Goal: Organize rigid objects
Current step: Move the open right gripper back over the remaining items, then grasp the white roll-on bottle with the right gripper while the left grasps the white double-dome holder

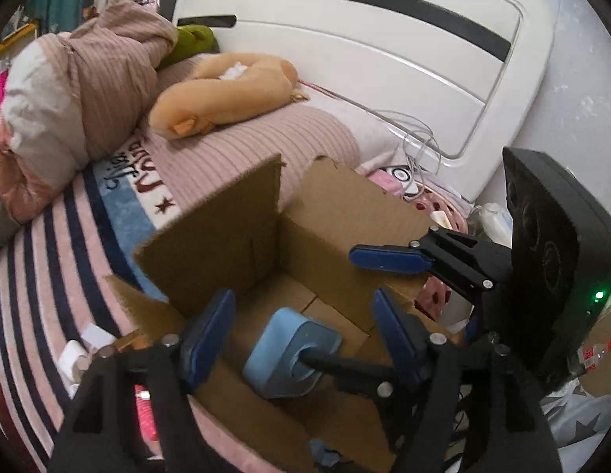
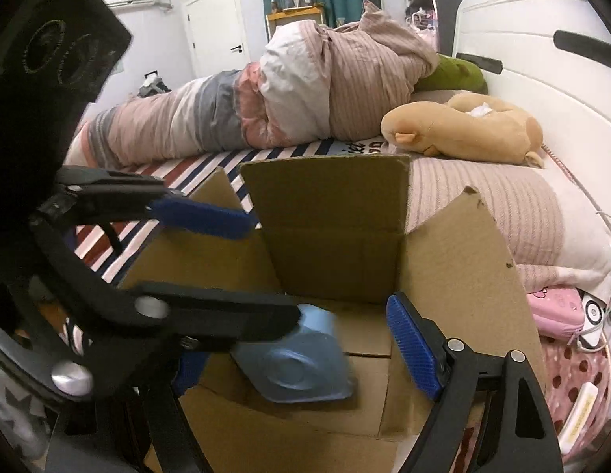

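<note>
An open cardboard box (image 1: pixel 333 220) stands on the bed, flaps up; it also shows in the right wrist view (image 2: pixel 455 260). A light blue square object (image 1: pixel 291 351) lies inside the box, seen blurred in the right wrist view (image 2: pixel 293 358). My left gripper (image 1: pixel 301 335) is open over the box, its blue pads either side of the object and apart from it. My right gripper (image 2: pixel 301 358) is open above the box beside it. The right gripper's blue fingers (image 1: pixel 388 258) show in the left wrist view, and a left finger (image 2: pixel 203 213) shows in the right wrist view.
A tan plush toy (image 1: pixel 222 90) and a bunched striped duvet (image 2: pixel 305 90) lie on the bed behind the box. The white headboard (image 1: pixel 384 59) stands to the right. Pink items and white cables (image 2: pixel 561 315) lie beside the box. Small white items (image 1: pixel 75 354) lie left of it.
</note>
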